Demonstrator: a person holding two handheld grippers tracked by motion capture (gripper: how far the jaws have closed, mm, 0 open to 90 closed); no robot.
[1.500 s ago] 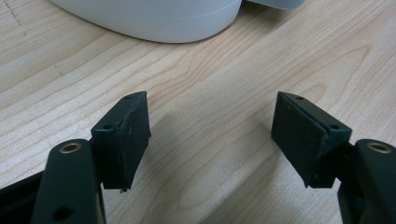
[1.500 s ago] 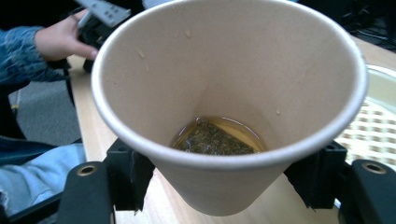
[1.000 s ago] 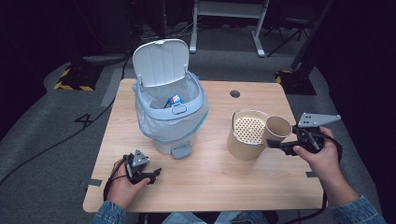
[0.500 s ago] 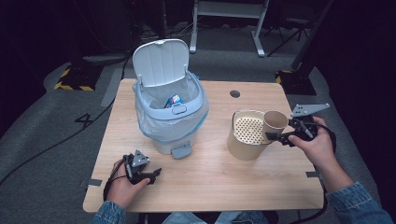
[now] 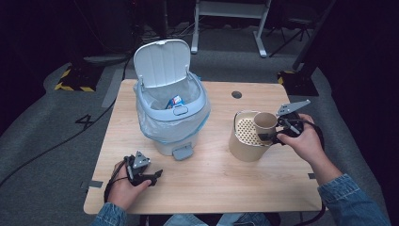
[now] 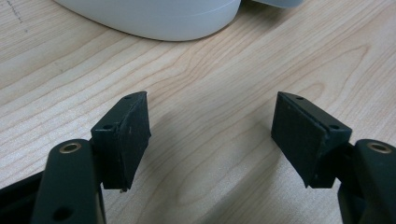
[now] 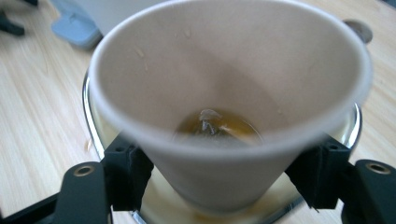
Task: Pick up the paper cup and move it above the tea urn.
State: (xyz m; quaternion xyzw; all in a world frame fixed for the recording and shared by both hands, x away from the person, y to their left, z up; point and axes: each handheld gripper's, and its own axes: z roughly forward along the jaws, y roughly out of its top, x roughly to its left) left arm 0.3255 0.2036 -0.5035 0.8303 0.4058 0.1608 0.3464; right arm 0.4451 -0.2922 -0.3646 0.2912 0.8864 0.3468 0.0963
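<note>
1. High view: a wooden bench (image 5: 211, 183) fills the middle of the frame, with a pale blue pedal bin (image 5: 171, 117) at its upper left. The bin's lid (image 5: 162, 61) stands open, a plastic liner (image 5: 150, 125) is folded over its rim, and a small carton (image 5: 175, 101) lies inside.
2. At the right of centre stands a tan cylindrical container (image 5: 245, 136) with a perforated strainer insert (image 5: 246, 130) in its top.
3. The right gripper (image 5: 266, 137), in the person's right hand (image 5: 303, 141) at the right of the frame, grips a paper cup (image 5: 265, 123) over the container's right rim.
4. Right gripper view: the jaws press on both sides of the paper cup (image 7: 233, 116), closed on it. A little amber liquid (image 7: 217, 128) and a clear scrap lie in its bottom, and the container's shiny rim (image 7: 93, 126) shows beneath.
5. Left gripper view: the left gripper (image 6: 210, 135) has its jaws spread wide with nothing between them, low over the bench (image 6: 210, 93). The bin's pale base (image 6: 149, 18) is at the top of the frame.
6. In the high view, the left gripper (image 5: 153, 178) rests at the lower left of the bench in the left hand (image 5: 123, 186).
</note>
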